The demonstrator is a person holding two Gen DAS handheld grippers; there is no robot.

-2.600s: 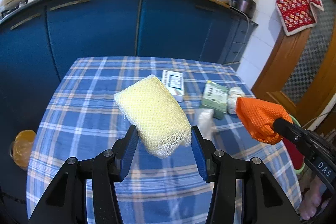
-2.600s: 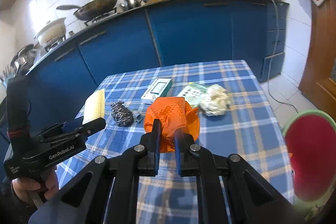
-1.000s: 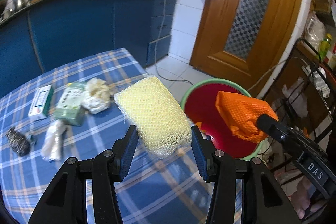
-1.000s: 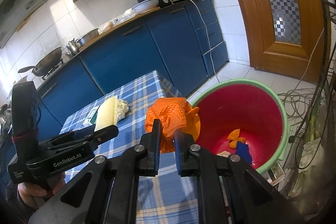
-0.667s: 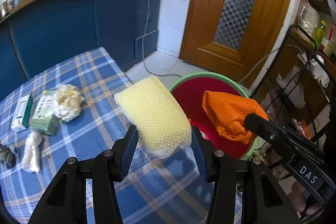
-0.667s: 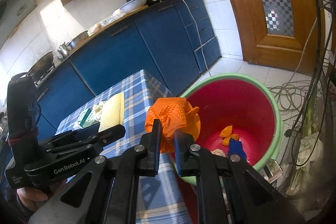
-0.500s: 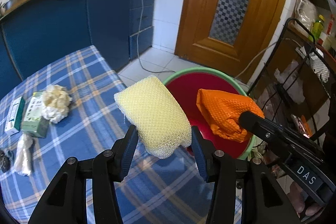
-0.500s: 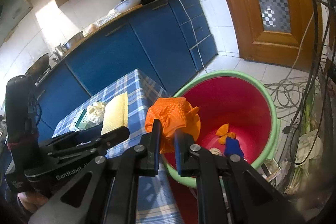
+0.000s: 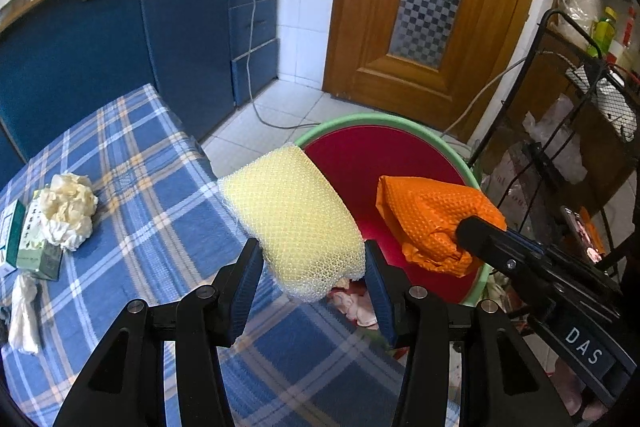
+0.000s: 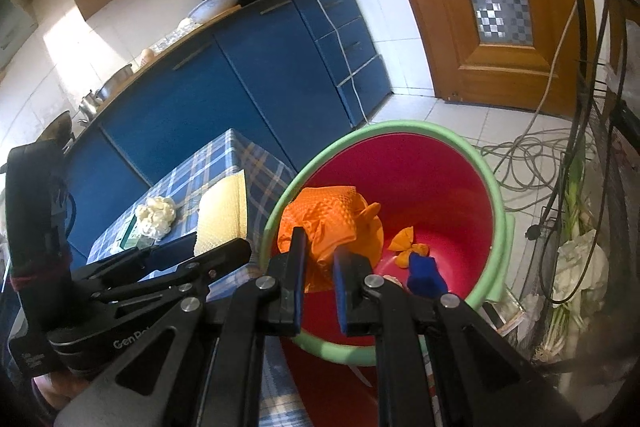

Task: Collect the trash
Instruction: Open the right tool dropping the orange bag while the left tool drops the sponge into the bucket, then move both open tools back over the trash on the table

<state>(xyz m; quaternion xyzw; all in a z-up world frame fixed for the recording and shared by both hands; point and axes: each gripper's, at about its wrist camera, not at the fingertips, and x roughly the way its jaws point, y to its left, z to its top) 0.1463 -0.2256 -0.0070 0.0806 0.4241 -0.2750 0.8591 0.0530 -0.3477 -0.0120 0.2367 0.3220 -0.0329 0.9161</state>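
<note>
My left gripper (image 9: 314,259) is shut on a pale yellow mesh sponge (image 9: 294,217) and holds it above the table edge, beside the bin. My right gripper (image 10: 320,251) is shut on a crumpled orange glove (image 10: 328,217) and holds it over the near rim of the red bin with a green rim (image 10: 498,203). The orange glove (image 9: 430,223) and the bin (image 9: 356,121) also show in the left wrist view. In the bin lie orange (image 10: 410,243) and blue (image 10: 426,273) scraps.
On the blue plaid table (image 9: 132,187) lie a crumpled white paper wad (image 9: 66,209), a green box (image 9: 34,247) and a white wrapper (image 9: 24,311). Blue cabinets (image 9: 160,39), a wooden door (image 9: 432,7), floor cables (image 10: 532,155) and a black wire rack (image 9: 580,99) surround the bin.
Both grippers have swung right from the table toward the bin, keeping their loads. The orange glove now hangs over the bin's near rim, and the sponge is next to it.
</note>
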